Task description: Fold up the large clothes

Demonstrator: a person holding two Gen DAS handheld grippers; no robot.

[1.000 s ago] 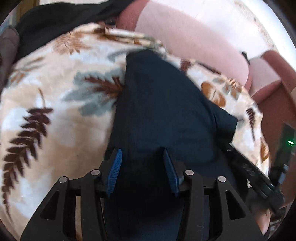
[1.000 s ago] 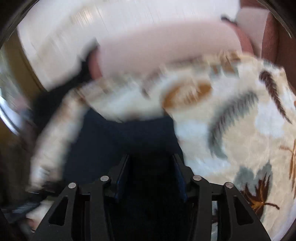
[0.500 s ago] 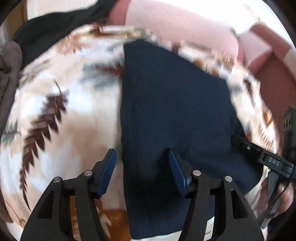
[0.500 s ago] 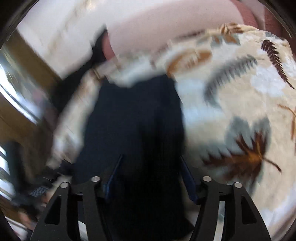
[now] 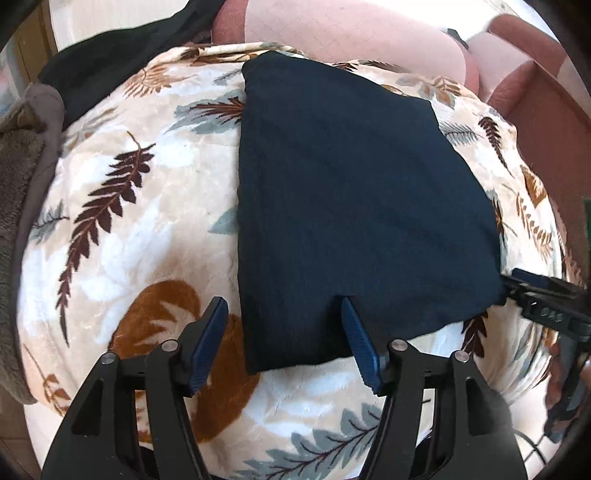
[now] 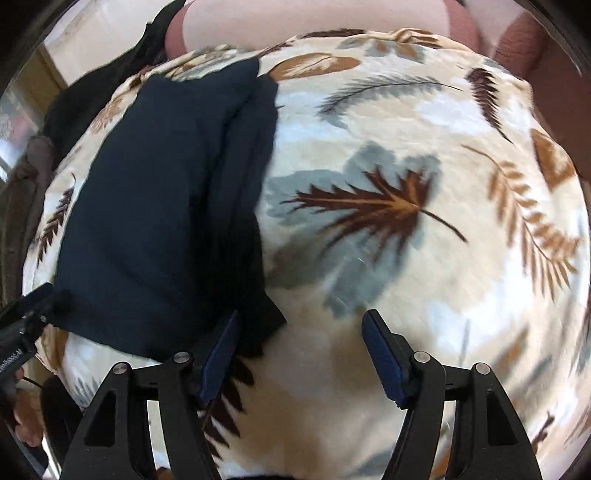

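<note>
A folded dark navy garment (image 5: pixel 351 206) lies flat on a leaf-patterned blanket (image 5: pixel 122 240); it also shows at the left of the right wrist view (image 6: pixel 166 221). My left gripper (image 5: pixel 282 306) is open and empty, hovering just above the garment's near edge. My right gripper (image 6: pixel 301 321) is open and empty, above the blanket beside the garment's near right corner. The right gripper's body shows at the right edge of the left wrist view (image 5: pixel 546 302), and the left gripper's body at the left edge of the right wrist view (image 6: pixel 22 317).
A black cloth (image 5: pixel 110 62) and a grey-brown plush throw (image 5: pixel 22 184) lie at the far left. Pink cushions (image 5: pixel 351 29) and a reddish-brown sofa arm (image 5: pixel 546 122) stand behind and to the right of the blanket.
Both grippers have pulled back toward me and risen off the garment. The garment now lies flat and folded, with its near edge in view.
</note>
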